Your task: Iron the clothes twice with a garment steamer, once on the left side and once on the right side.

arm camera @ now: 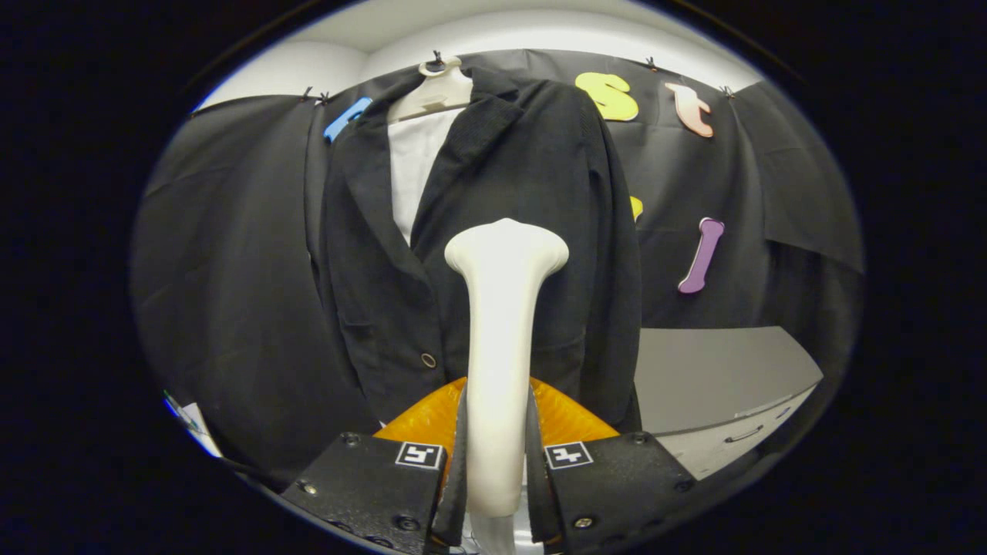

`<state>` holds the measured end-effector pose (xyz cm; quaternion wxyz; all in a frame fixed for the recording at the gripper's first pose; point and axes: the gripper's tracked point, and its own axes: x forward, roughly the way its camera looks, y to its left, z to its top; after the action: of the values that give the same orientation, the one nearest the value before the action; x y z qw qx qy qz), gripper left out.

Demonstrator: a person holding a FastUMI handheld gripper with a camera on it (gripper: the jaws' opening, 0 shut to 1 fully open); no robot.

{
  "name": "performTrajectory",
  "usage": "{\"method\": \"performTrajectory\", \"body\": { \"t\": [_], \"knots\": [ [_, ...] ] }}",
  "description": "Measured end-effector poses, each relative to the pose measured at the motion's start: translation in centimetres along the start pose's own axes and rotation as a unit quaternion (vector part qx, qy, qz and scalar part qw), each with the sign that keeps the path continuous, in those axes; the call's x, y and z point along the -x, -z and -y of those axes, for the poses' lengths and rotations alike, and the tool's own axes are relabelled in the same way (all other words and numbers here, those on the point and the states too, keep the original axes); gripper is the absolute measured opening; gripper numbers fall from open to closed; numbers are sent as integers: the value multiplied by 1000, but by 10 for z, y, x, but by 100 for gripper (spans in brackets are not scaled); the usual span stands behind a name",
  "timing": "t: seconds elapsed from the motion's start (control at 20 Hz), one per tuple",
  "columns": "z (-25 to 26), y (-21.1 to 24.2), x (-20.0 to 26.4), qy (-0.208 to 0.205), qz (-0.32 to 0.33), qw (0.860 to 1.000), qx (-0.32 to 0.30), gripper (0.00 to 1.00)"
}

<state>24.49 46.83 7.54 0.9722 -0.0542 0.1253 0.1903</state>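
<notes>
A black jacket (532, 185) over a white shirt (412, 166) hangs on a cream hanger (432, 92) against the booth wall. My gripper (497, 455) is shut on the cream handle of the garment steamer (501, 339), which stands upright between the fingers. The steamer's flared head (506, 250) rests against or just in front of the jacket's right front panel, about mid-chest; contact cannot be judged. An orange translucent part of the steamer (567, 416) shows just beyond the fingers. A jacket button (428, 360) sits left of the handle.
A grey cabinet top (717, 374) with a drawer handle (744, 434) stands to the right of the jacket, below the black cloth wall. A white object (197, 424) shows low at the left.
</notes>
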Motion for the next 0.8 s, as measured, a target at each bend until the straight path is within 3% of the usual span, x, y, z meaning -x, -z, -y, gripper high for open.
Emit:
{"method": "performTrajectory", "body": {
  "t": [0.8],
  "knots": [
    [11,91,-2,11,-73,997,2,35]
  ]
}}
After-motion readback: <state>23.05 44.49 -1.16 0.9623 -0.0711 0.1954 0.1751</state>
